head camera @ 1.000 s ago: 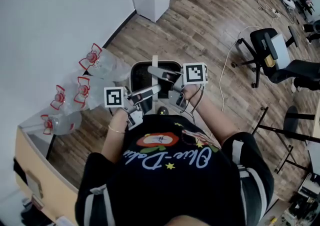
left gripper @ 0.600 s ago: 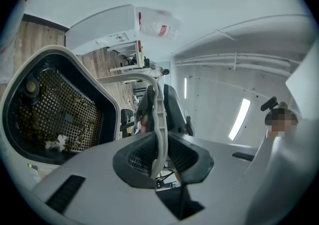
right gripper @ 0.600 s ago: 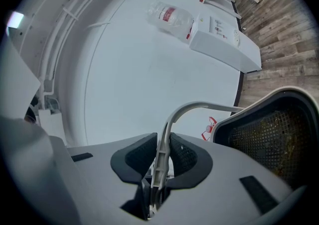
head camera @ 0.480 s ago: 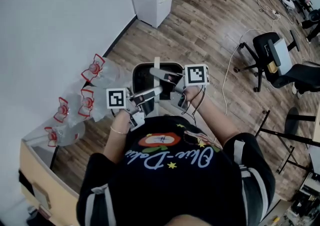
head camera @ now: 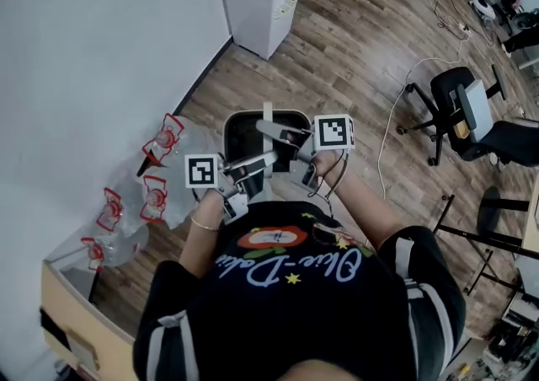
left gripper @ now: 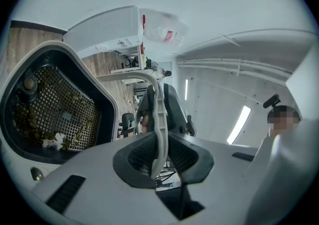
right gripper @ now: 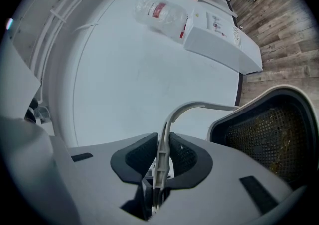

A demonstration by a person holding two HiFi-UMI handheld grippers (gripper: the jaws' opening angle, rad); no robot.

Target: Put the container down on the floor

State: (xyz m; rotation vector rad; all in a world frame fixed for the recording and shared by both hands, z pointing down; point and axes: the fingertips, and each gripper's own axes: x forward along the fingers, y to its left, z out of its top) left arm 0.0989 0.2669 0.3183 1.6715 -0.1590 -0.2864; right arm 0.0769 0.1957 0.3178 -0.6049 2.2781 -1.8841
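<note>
Left tool (head camera: 268, 157) and right tool (head camera: 263, 127) (both clamping its handle (left gripper: 160, 119)) carried the container (head camera: 229, 131) toward the cabinet (head camera: 261, 0).

Black T-shirt (head camera: 295, 312) with cursive print, white-striped sleeves (head camera: 418, 282), thin wrist bracelet (head camera: 200, 223)

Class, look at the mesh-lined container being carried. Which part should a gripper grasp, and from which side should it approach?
Grip the thin arched handle, not the wide rim of the container. The handle is a flat, narrow strap, so the jaws should probably close across its faces, coming in from the carrier's side. The left gripper and right gripper each pinch it that way.
</note>
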